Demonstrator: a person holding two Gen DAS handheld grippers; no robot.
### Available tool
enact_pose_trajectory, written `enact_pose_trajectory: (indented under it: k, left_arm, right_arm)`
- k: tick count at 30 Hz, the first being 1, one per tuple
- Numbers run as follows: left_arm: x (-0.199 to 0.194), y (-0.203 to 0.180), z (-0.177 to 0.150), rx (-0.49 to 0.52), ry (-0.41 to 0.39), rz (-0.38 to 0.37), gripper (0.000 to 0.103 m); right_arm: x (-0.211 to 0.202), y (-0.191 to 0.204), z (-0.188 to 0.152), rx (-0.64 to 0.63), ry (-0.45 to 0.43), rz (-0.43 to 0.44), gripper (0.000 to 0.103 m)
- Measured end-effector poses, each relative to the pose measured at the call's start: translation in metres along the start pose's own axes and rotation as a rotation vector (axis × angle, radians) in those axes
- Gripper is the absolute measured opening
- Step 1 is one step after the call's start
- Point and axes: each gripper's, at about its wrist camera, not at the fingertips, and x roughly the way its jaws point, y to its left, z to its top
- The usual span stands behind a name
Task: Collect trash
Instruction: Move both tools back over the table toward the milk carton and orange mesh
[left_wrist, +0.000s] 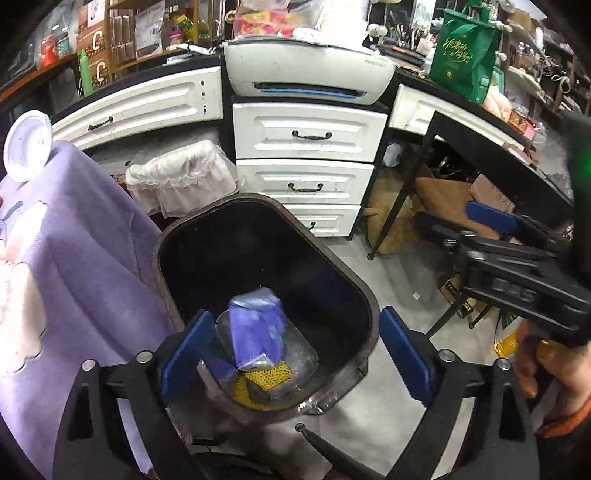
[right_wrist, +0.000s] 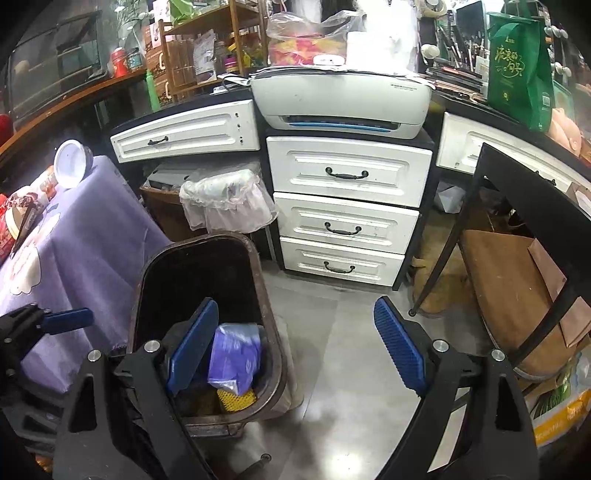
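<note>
Hovering over bin (left_wrist: 369, 306) rim | left gripper (left_wrist: 295, 358) wide, empty | right gripper (right_wrist: 295, 347) wide, empty | floor (right_wrist: 351, 350) bare

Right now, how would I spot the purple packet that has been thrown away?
Find the white chest of drawers under the printer; on the floor in front stands a dark brown bin. Inside lies the purple packet, resting on a yellow mesh piece. It is the only purple thing in the bin.
</note>
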Motion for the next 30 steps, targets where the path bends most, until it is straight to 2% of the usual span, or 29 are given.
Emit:
enact_pose_trajectory:
  k: [5, 12, 15, 22, 26, 30]
  left_arm:
    - [-0.034, -0.001, -0.009, 0.041, -0.069, 0.037, 0.096]
    - [-0.089, 0.017, -0.020, 0.052, -0.140, 0.070, 0.097]
    - [-0.115, 0.033, -0.024, 0.028, -0.179, 0.102, 0.097]
    - [-0.170, 0.086, -0.041, -0.059, -0.243, 0.233, 0.098]
    - [-0.202, 0.132, -0.057, -0.168, -0.265, 0.336, 0.098]
    - [-0.223, 0.177, -0.074, -0.272, -0.250, 0.461, 0.098]
  right_arm:
    - [-0.005, 0.019, 0.005, -0.040, -0.003, 0.039, 0.086]
    - [-0.016, 0.062, 0.018, -0.081, 0.013, 0.165, 0.086]
    - [-0.025, 0.096, 0.027, -0.132, 0.010, 0.230, 0.086]
    - [-0.046, 0.181, 0.045, -0.280, -0.015, 0.342, 0.086]
    - [-0.054, 0.229, 0.052, -0.347, -0.027, 0.407, 0.086]
    - [-0.062, 0.291, 0.062, -0.408, -0.028, 0.501, 0.086]
